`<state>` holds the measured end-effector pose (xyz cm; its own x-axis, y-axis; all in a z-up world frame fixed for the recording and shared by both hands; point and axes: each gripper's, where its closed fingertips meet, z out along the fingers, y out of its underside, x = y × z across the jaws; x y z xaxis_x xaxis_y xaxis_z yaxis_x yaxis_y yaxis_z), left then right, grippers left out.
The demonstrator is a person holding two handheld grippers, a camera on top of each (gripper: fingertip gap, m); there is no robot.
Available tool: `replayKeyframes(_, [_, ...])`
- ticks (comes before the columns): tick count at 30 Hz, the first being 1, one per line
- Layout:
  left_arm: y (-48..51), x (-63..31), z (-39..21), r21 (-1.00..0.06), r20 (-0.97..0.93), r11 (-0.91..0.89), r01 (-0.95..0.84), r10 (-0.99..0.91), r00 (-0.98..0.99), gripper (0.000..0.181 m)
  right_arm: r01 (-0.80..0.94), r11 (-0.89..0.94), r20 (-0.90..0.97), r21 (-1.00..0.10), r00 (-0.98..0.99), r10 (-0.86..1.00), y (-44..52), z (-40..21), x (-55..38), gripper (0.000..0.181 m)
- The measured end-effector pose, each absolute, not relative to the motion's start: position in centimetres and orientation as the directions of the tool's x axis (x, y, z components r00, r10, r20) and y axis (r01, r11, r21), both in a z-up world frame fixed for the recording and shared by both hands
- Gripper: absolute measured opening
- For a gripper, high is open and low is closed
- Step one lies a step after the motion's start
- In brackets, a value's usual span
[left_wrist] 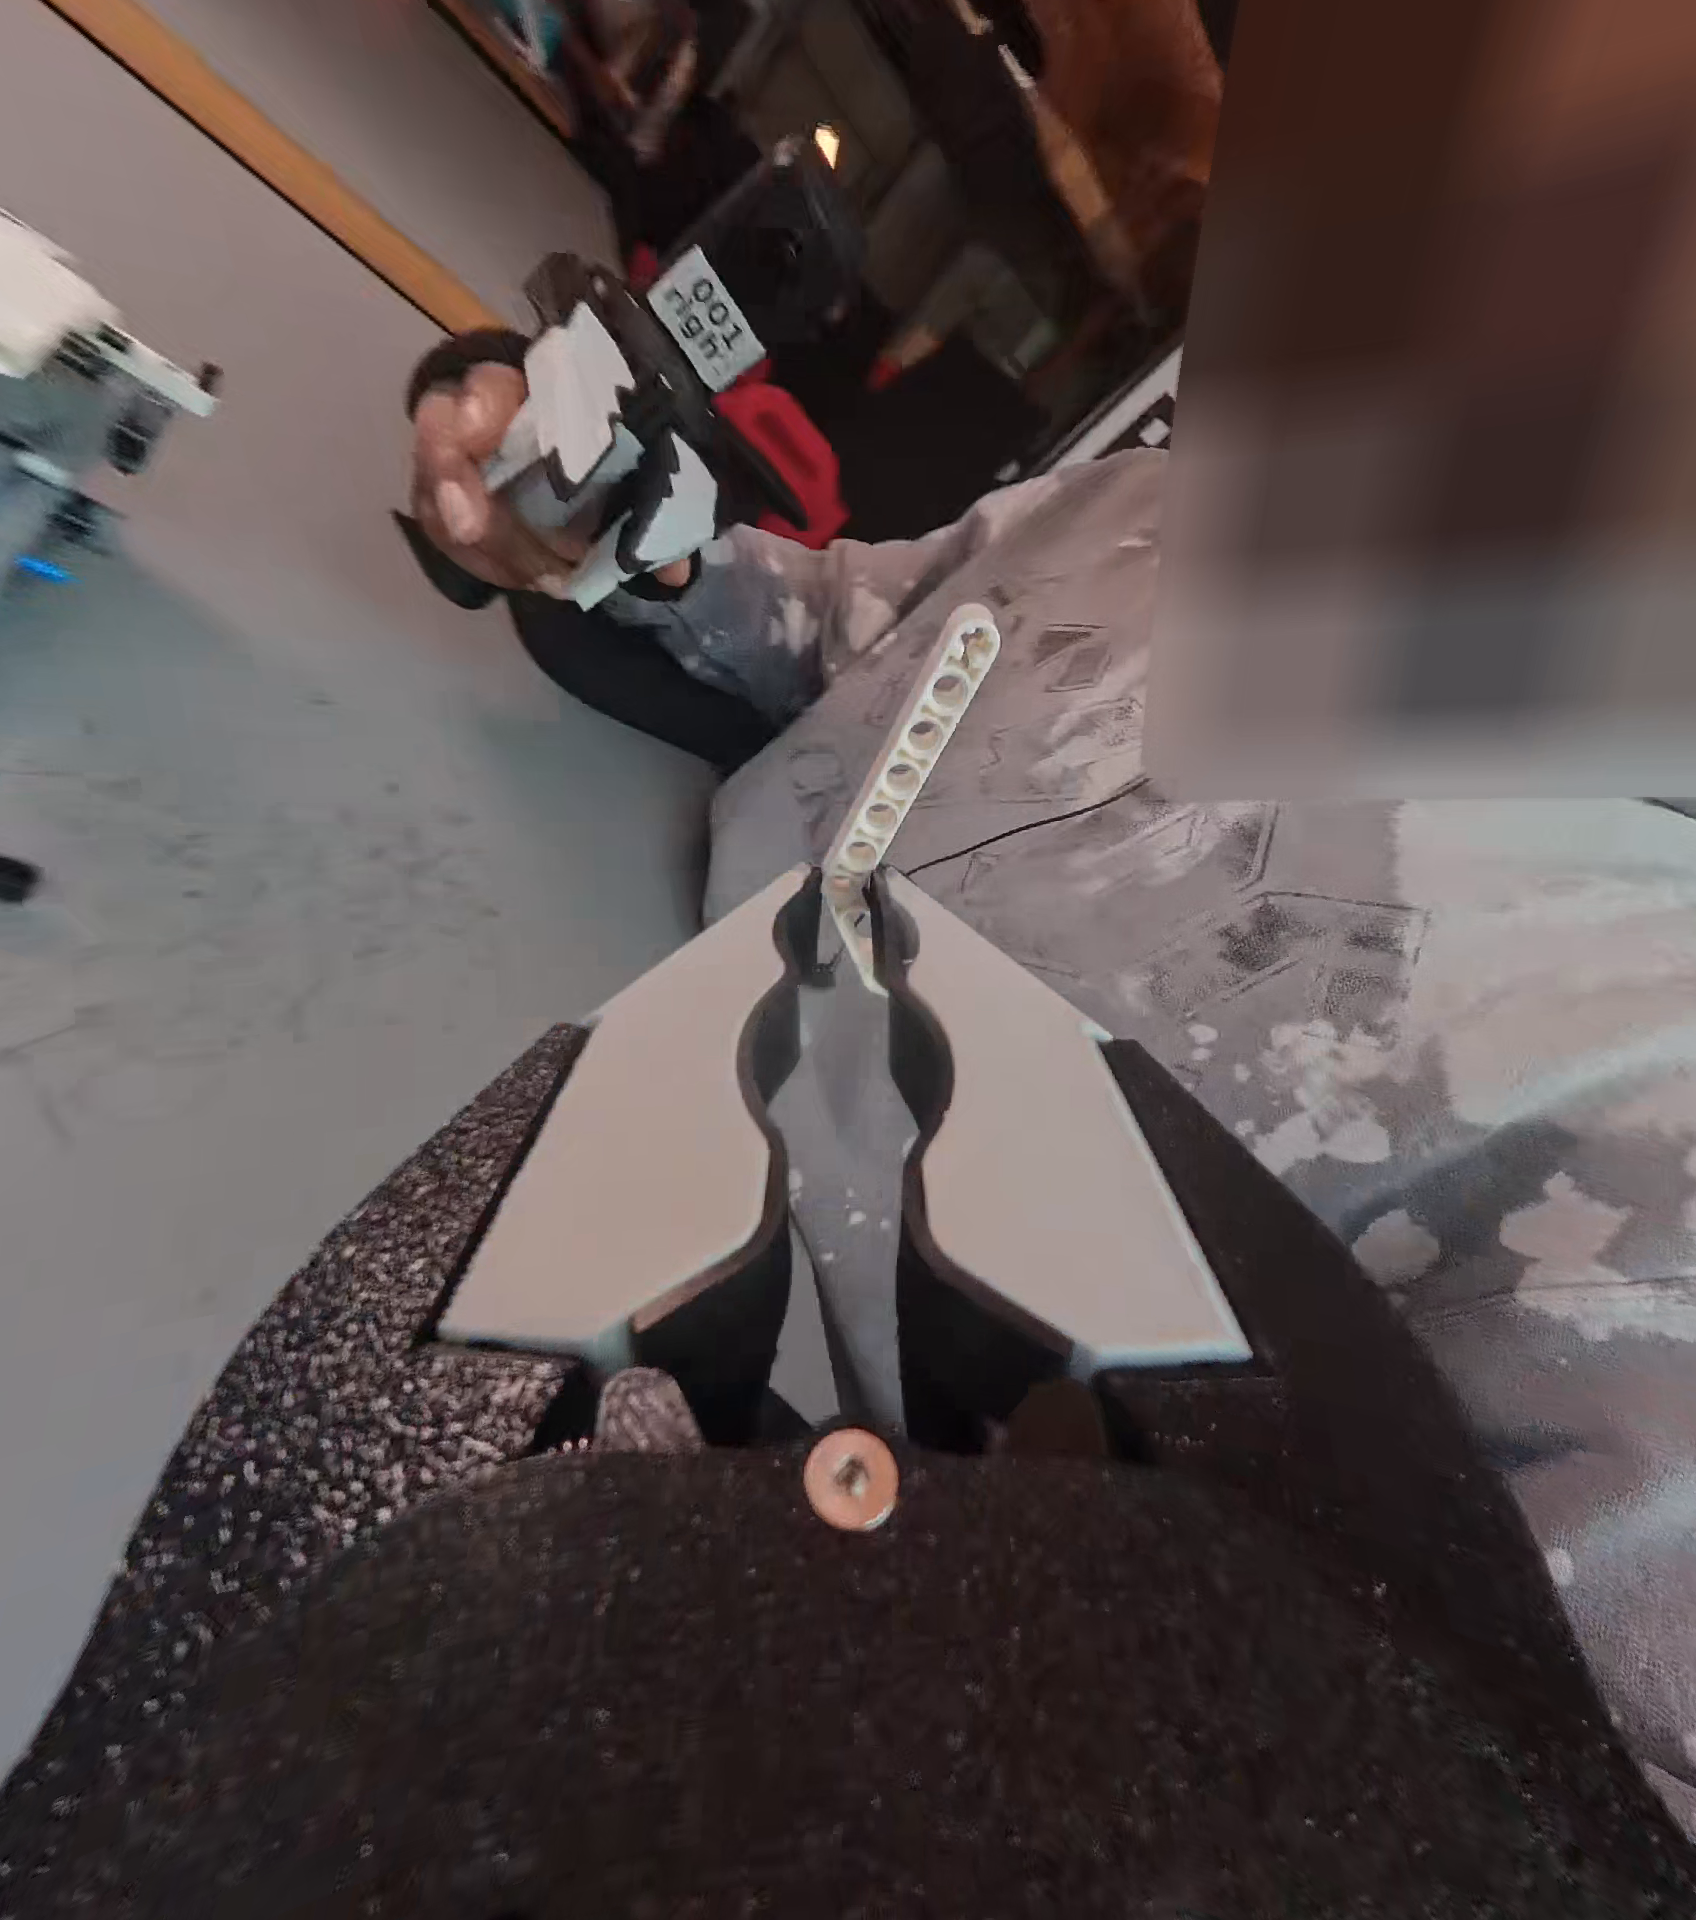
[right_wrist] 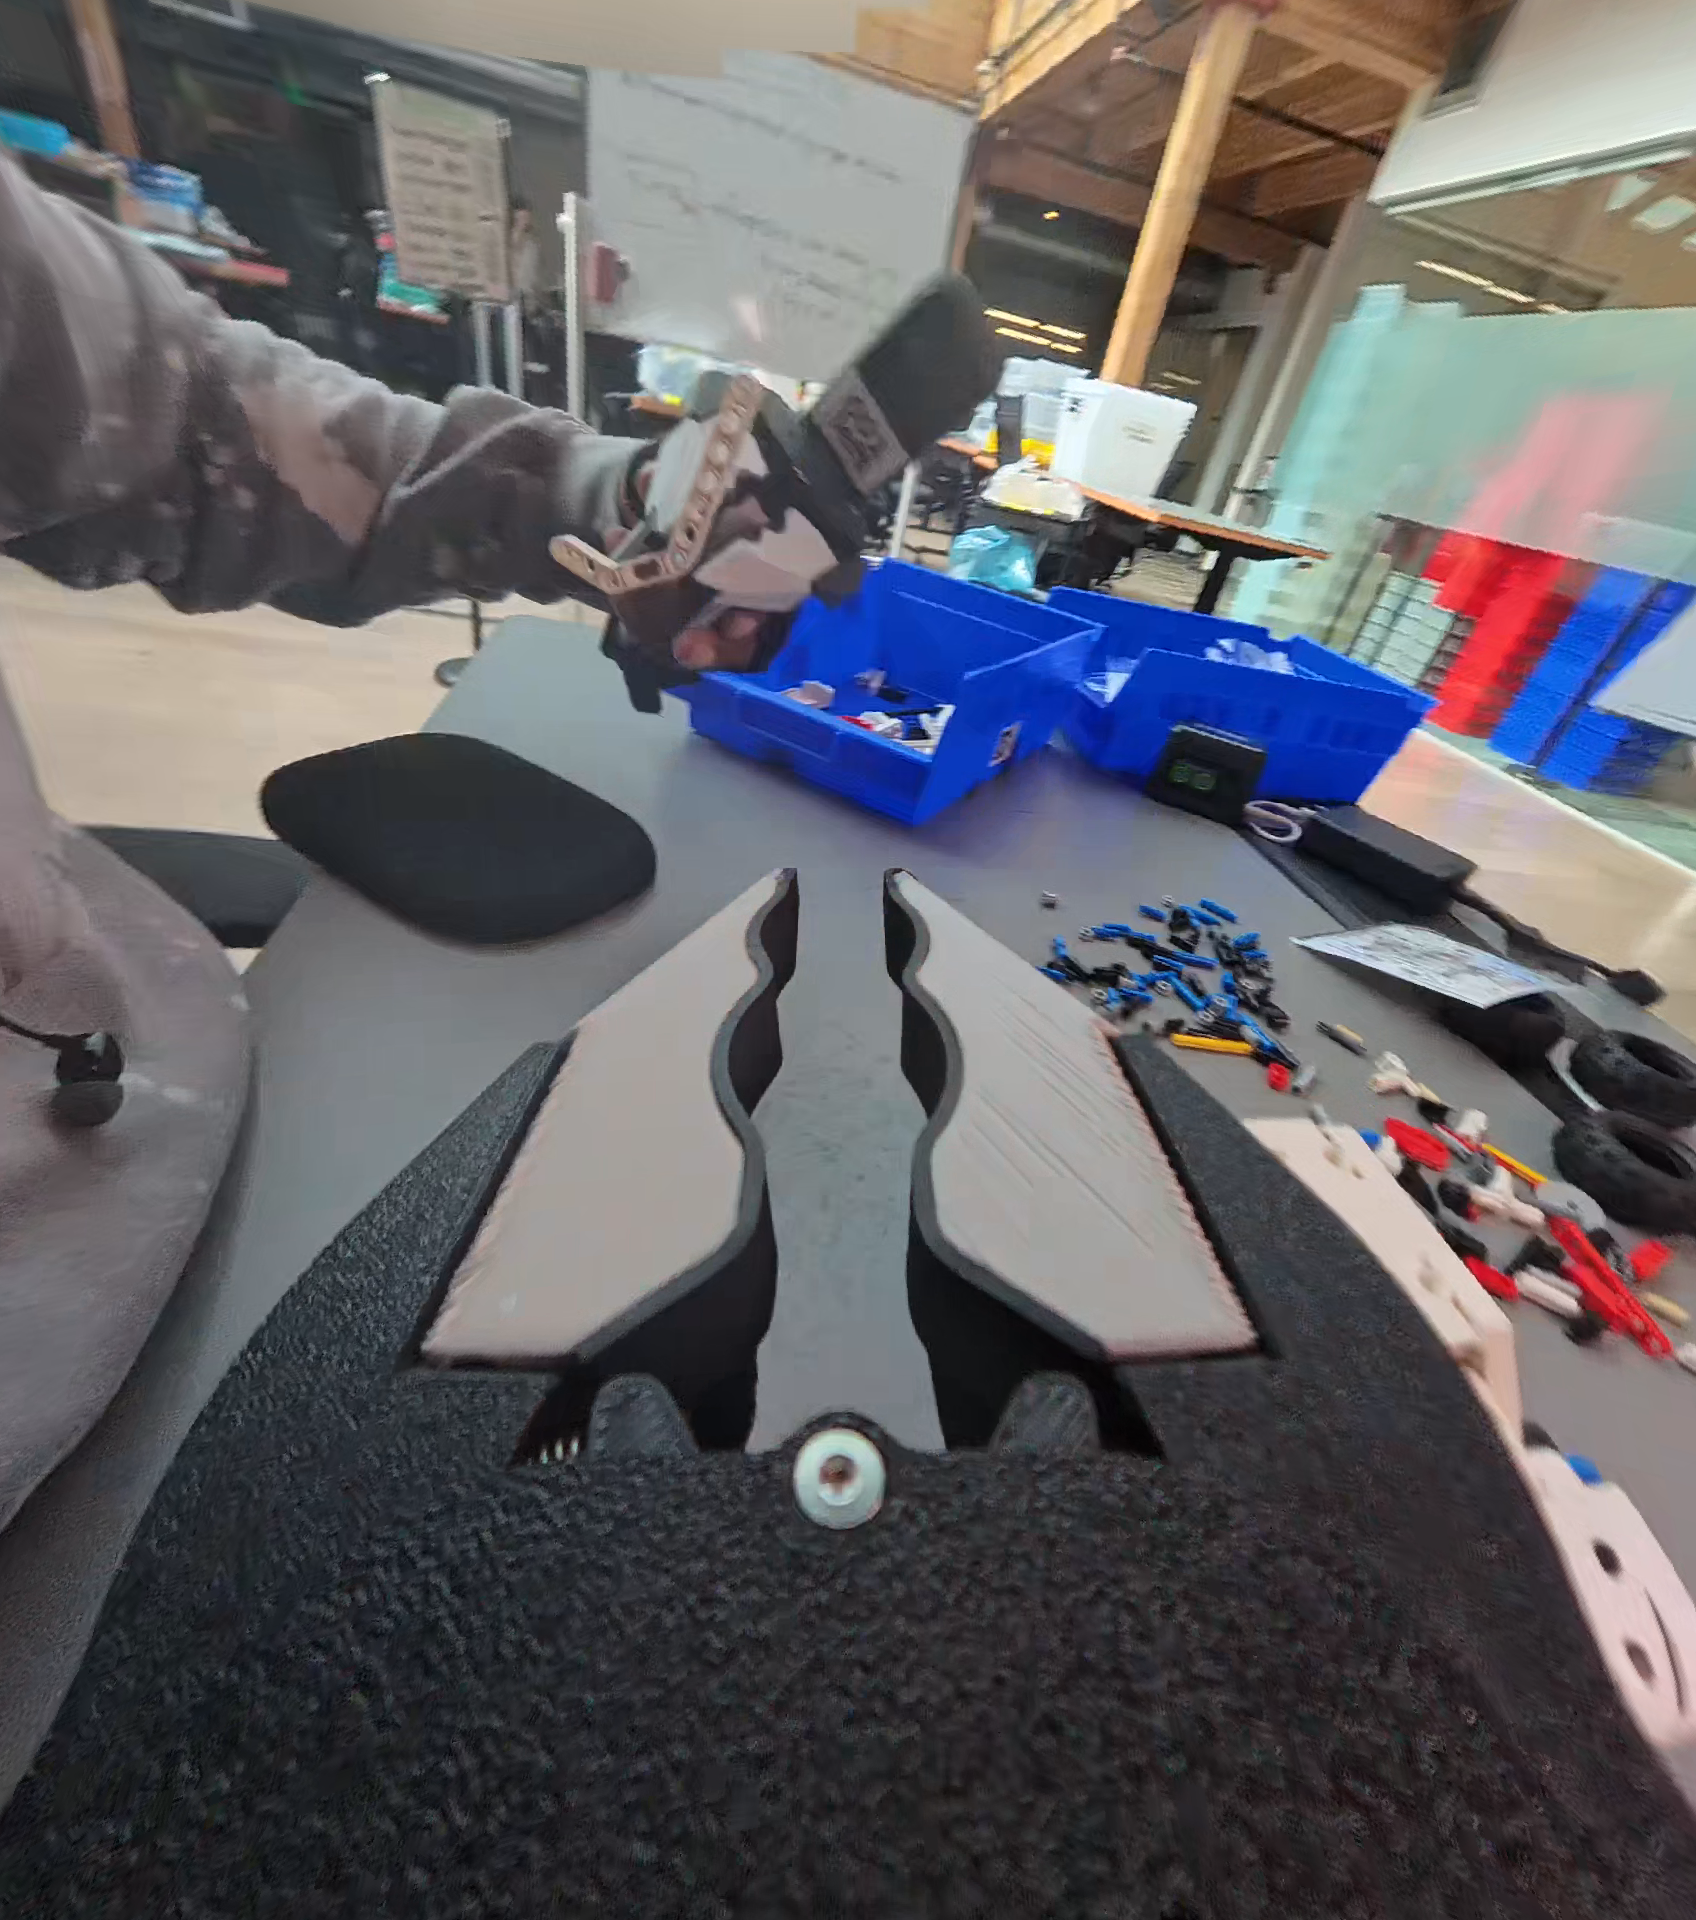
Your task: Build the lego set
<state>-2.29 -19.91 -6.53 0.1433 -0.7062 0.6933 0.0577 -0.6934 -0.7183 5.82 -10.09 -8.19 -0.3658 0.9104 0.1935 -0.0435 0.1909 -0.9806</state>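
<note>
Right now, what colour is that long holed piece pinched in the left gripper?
White; the beam shows best in the left wrist view.

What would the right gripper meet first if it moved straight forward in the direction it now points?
Most likely the bare grey tabletop just ahead of the right gripper, since the open fingers point slightly down at it. Farther along stands a blue plastic bin, though depth is unclear.

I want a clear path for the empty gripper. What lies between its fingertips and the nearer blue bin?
In the right wrist view, only bare grey table lies between the right gripper and the nearer blue bin; the black pad sits off to the side.
</note>
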Motion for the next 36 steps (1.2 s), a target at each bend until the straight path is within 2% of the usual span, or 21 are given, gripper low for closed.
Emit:
replayKeyframes(2, [-19.0,1.5,-8.3,-0.697,0.716,-0.716,0.043,-0.698,-0.018,0.008,-0.031,0.23,0.214,-0.973,-0.502,0.838,-12.8,-7.4,5.9,0.023])
replayKeyframes(4, [-17.3,4.2,-9.5,-0.711,0.698,-0.702,0.031,-0.711,-0.084,0.008,0.015,0.23,0.176,-0.973,-0.593,0.786,-14.3,-6.6,5.8,0.032])
replayKeyframes(7, [-14.3,6.4,-9.4,-0.744,0.654,-0.663,0.083,-0.748,-0.112,0.008,0.121,0.157,0.056,-0.98,-0.588,0.807,-14.2,-6.0,4.9,0.036])
replayKeyframes(8, [-13.6,6.8,-9.3,-0.753,0.643,-0.651,0.096,-0.759,-0.102,0.008,0.143,0.127,0.024,-0.982,-0.567,0.823,-13.9,-6.1,4.6,0.034])
replayKeyframes(10, [-12.9,7.5,-9.6,-0.774,0.622,-0.627,0.085,-0.779,-0.081,0.008,0.146,0.084,-0.001,-0.986,-0.509,0.861,-13.1,-6.4,4.2,0.013])
replayKeyframes(14, [-11.8,7.0,-10.1,-0.763,0.64,-0.635,0.121,-0.769,-0.003,0.009,0.16,0.016,-0.058,-0.987,-0.443,0.894,-11.6,-6.9,4.5,0.009])
replayKeyframes(17, [-10.8,5.8,-10.9,-0.815,0.58,-0.567,0.123,-0.796,0.176,0.023,0.221,-0.054,-0.139,-0.974,-0.392,0.909,-10.1,-7.6,4.7,0.006])
replayKeyframes(19, [-10.3,5.0,-11.7,-0.869,0.484,-0.492,0.061,-0.815,0.32,0.034,0.337,0.035,-0.126,-0.941,-0.444,0.887,-10.6,-9.6,5.4,0.007])
replayKeyframes(22, [-10.7,4.6,-12.4,-0.911,0.35,-0.409,-0.052,-0.833,0.429,0.035,0.462,0.218,-0.051,-0.86,-0.503,0.863,-10.9,-12.4,6.2,0.007])
replayKeyframes(26, [-11.4,5.1,-14.6,-0.903,0.21,-0.361,-0.233,-0.844,0.494,0.035,0.58,0.498,0.045,-0.644,-0.622,0.782,-11.3,-17.6,7.6,0.007])
replayKeyframes(31, [-12.2,5.9,-18.6,-0.823,0.105,-0.357,-0.442,-0.86,0.499,0.031,0.593,0.583,0.034,-0.556,-0.684,0.728,-12.5,-19.5,6.6,0.007])
replayKeyframes(36, [-12.1,5.6,-21.0,-0.76,0.047,-0.368,-0.536,-0.853,0.519,0.013,0.595,0.599,0.042,-0.536,-0.69,0.723,-12.5,-20.5,5.3,0.007])
